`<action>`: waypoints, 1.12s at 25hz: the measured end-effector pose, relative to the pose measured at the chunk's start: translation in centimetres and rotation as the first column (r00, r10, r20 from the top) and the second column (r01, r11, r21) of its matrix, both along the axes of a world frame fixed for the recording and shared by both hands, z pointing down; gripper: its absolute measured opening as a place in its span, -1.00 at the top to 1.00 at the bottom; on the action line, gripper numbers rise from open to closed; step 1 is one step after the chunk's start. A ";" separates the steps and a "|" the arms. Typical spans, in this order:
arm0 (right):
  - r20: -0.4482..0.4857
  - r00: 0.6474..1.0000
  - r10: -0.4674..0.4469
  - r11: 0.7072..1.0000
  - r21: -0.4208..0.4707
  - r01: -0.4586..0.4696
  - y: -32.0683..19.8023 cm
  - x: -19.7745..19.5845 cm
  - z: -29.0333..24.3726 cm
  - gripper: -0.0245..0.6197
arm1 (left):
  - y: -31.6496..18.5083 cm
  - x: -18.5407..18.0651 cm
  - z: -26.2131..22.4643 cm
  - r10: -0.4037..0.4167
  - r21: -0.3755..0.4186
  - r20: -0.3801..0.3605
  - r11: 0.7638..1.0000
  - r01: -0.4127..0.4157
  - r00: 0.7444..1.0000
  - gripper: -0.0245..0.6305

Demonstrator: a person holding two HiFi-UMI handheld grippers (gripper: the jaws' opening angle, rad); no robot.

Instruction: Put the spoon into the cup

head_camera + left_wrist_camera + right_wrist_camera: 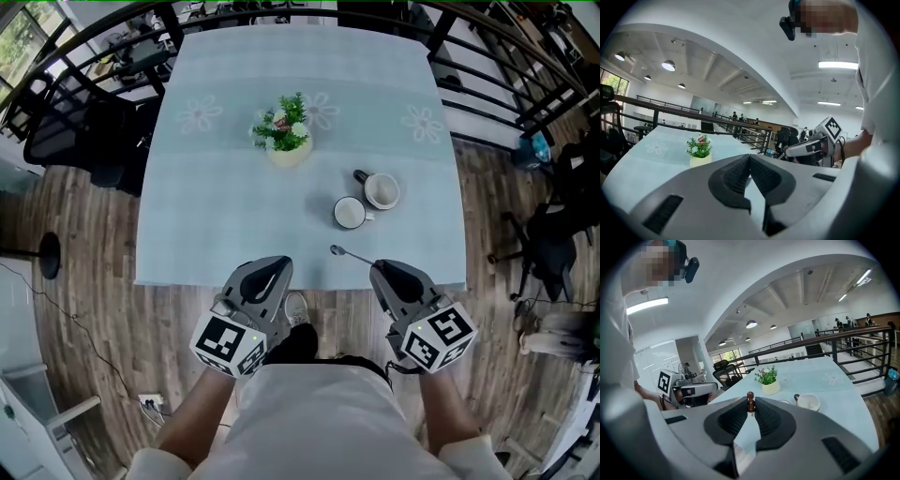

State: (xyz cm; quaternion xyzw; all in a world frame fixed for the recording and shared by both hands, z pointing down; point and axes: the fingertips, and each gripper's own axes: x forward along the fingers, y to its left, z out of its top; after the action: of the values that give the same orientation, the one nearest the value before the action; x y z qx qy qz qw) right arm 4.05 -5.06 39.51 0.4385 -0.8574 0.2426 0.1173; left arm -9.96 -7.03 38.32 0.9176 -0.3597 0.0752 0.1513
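A metal spoon (343,251) sticks out leftward from the tips of my right gripper (378,266), which is shut on its handle just above the table's near edge. In the right gripper view the spoon (750,403) shows as a small dark piece pinched between the pads. Two white cups stand past it on the pale blue tablecloth (225,216): a nearer one (350,213) and a farther one (382,190) with its handle to the left. The farther cup (808,402) is also in the right gripper view. My left gripper (279,264) hangs at the table's near edge, shut and holding nothing (749,157).
A potted plant (286,139) stands mid-table, behind and left of the cups. A black railing (487,66) runs round the table's far and side edges. Office chairs (75,131) stand at the left. The person's shoe (296,307) is on the wood floor below.
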 end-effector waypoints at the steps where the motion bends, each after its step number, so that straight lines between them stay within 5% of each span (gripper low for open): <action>1: 0.001 1.000 0.006 1.000 0.001 -0.006 -0.5 -0.1 -0.1 0.74 | -0.5 -0.1 -0.1 0.007 0.000 0.001 1.000 -0.007 1.000 0.86; 17: -0.056 0.998 0.023 1.000 0.011 -0.023 -5.7 0.0 -0.1 0.74 | -5.1 -0.8 -0.1 0.039 -0.009 0.001 0.999 -0.039 0.999 0.86; 28: -0.095 0.994 -0.048 0.999 -0.016 0.047 -9.1 2.4 2.8 0.74 | -7.0 1.1 1.6 -0.018 -0.051 0.026 0.999 0.019 0.999 0.86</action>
State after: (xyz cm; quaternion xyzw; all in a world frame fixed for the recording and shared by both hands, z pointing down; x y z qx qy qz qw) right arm 6.41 -14.21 42.27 0.4284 -0.8593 0.2242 0.1670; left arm -8.88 -14.07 39.90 0.9091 -0.3679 0.0950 0.1707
